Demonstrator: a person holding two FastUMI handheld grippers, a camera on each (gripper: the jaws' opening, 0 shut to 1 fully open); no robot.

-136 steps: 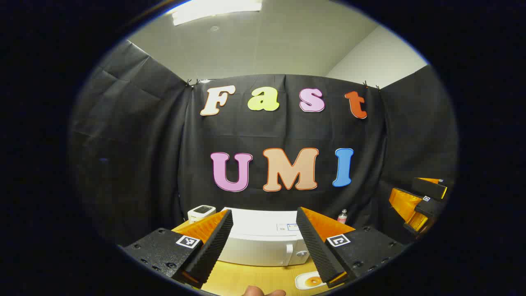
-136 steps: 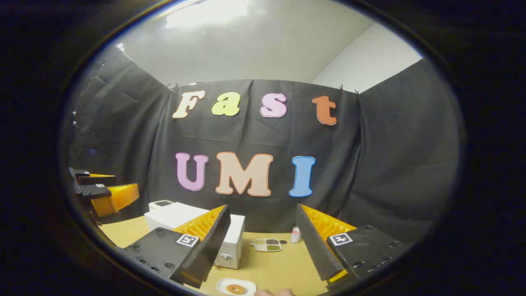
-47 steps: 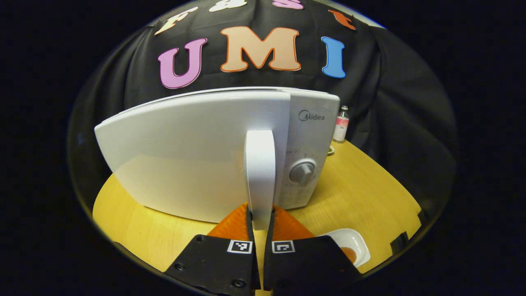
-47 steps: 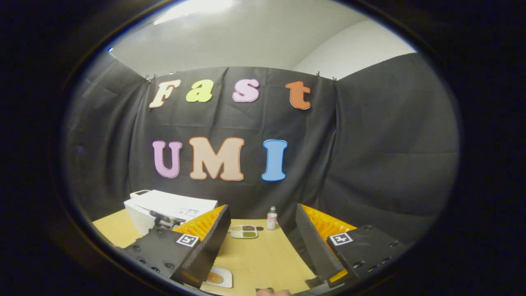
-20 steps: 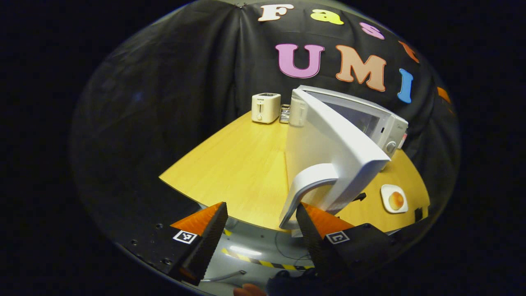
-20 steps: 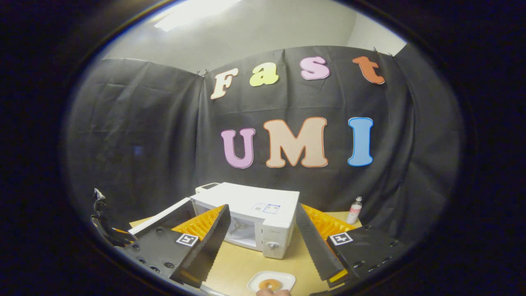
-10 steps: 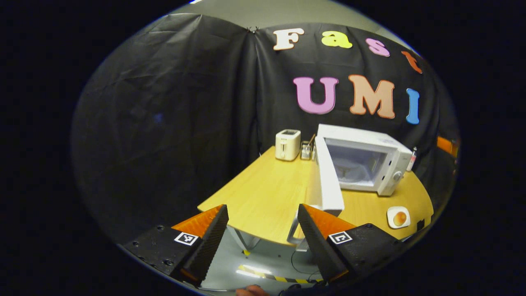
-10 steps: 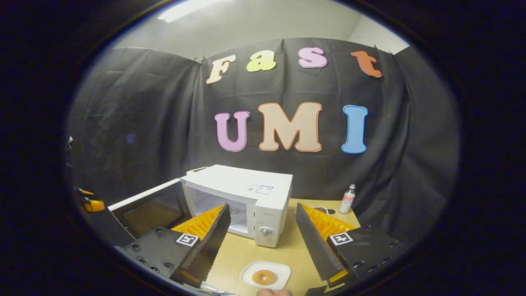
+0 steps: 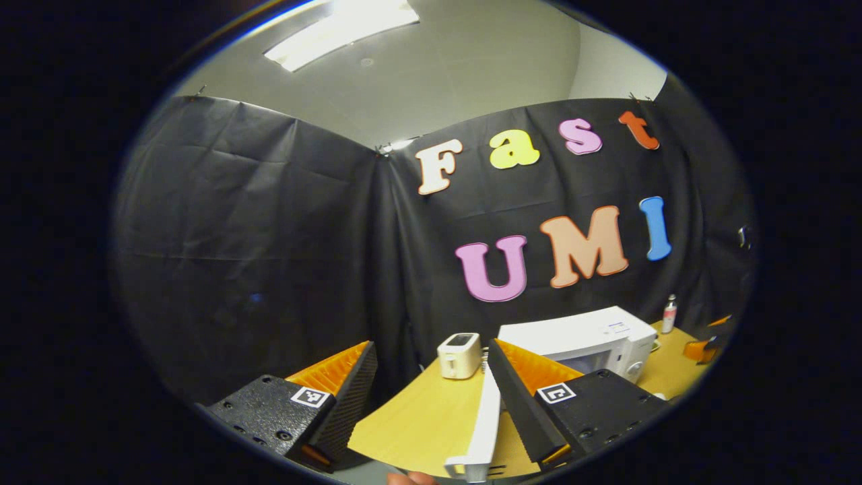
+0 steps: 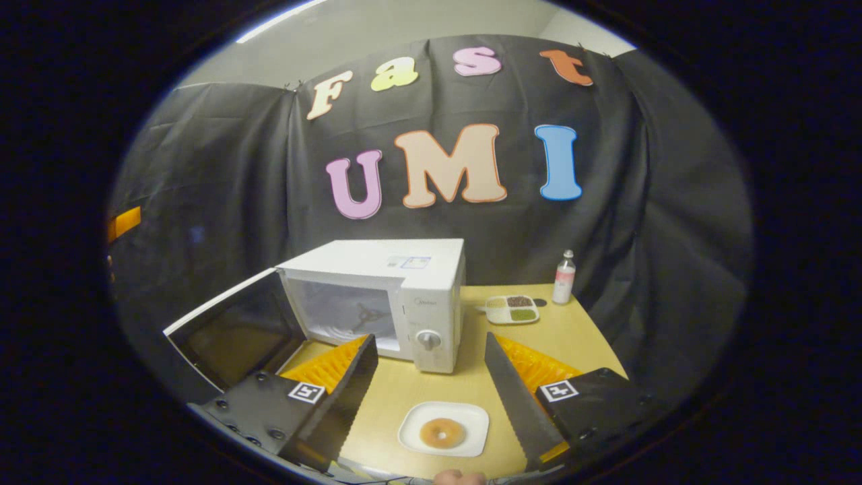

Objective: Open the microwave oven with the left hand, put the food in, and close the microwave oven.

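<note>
The microwave [image 10: 384, 296] is sitting on the table [image 10: 579, 337] with its door [image 10: 229, 333] hanging wide open. The right gripper [image 10: 431, 397] is hovering with jaws apart and nothing in them — the doughnut [image 10: 442, 432] is lying on its white plate [image 10: 471, 421] directly between and just below the fingers. The left gripper [image 9: 431, 397] is hanging spread and empty too, the door's edge [image 9: 483, 421] showing between its fingers.
</note>
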